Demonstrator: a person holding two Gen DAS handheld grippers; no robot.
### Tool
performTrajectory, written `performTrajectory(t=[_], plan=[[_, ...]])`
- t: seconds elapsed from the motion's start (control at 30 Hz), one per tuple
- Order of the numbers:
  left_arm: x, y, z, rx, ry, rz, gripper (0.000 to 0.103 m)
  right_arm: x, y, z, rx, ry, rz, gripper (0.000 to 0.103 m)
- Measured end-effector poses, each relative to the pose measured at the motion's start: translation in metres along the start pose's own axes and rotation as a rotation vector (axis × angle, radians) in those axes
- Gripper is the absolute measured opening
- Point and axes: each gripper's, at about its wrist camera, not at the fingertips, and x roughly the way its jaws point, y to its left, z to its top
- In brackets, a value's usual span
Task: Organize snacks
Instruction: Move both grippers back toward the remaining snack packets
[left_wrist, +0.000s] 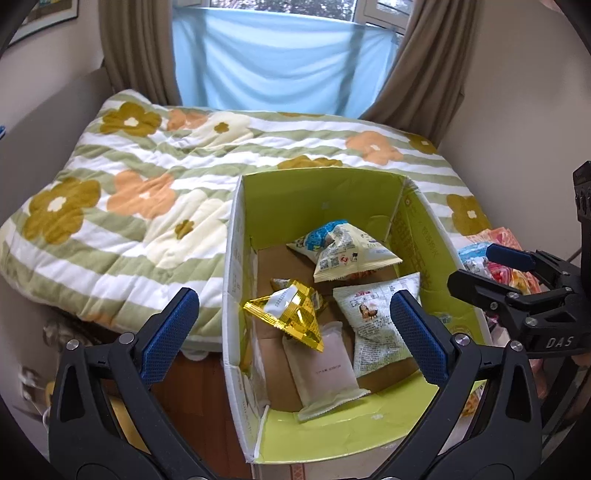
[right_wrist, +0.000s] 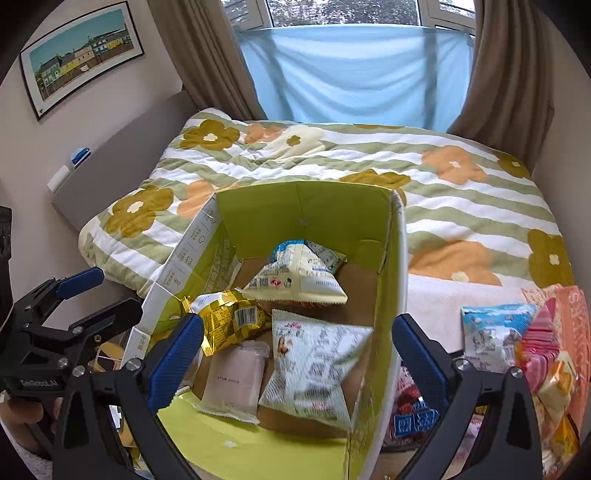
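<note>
A cardboard box (left_wrist: 325, 192) with a lime-green lining stands open at the near edge of a bed covered by a flower-patterned quilt (left_wrist: 122, 192). Inside it lie 4 snack packs. A cream and blue packet (left_wrist: 343, 254) rests against the far wall. A gold foil packet (left_wrist: 291, 314) sits tilted at the left wall. A pale pink packet (left_wrist: 328, 369) lies flat on the near floor, and a white printed packet (left_wrist: 373, 325) lies to its right.

The left gripper (left_wrist: 295, 332) hangs over the box with its blue pads (left_wrist: 170, 332) spread wide and nothing between them. The right gripper (right_wrist: 299, 354) is also released, jaws wide apart over the white printed packet, gripping nothing; that packet looks blurred in the right wrist view.

To the right of the box, on the bed, a heap of loose snacks (right_wrist: 532, 339) waits: a blue and white packet, pink wrappers and an orange bag. A framed picture (right_wrist: 81, 55) hangs on the far left wall.
</note>
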Motion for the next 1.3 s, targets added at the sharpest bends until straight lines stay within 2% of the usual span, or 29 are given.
performTrajectory(t=[0.33, 0.5, 0.67, 0.83, 1.0, 1.07, 1.17, 1.3], plan=[[-0.009, -0.035, 0.001, 0.036, -0.029, -0.072, 0.103, -0.051, -0.016, -0.015, 0.067, -0.115, -0.047, 0.101], [-0.014, -0.08, 0.003, 0.041, -0.047, -0.134, 0.103, -0.077, -0.051, -0.029, 0.149, -0.155, -0.067, 0.101], [-0.018, -0.139, -0.003, 0.07, -0.058, -0.16, 0.103, -0.108, -0.089, -0.046, 0.17, -0.185, -0.146, 0.101], [-0.014, -0.207, -0.018, 0.114, -0.046, -0.204, 0.103, -0.141, -0.143, -0.079, 0.239, -0.187, -0.227, 0.101], [-0.001, -0.272, -0.042, 0.163, 0.011, -0.242, 0.103, -0.167, -0.195, -0.116, 0.315, -0.17, -0.272, 0.101], [0.006, -0.294, -0.054, 0.188, 0.034, -0.232, 0.103, -0.173, -0.216, -0.133, 0.32, -0.146, -0.296, 0.101], [0.011, -0.322, -0.072, 0.219, 0.065, -0.223, 0.103, -0.177, -0.237, -0.156, 0.347, -0.11, -0.298, 0.101], [0.019, -0.344, -0.096, 0.204, 0.107, -0.223, 0.103, -0.18, -0.261, -0.186, 0.403, -0.089, -0.269, 0.101]])
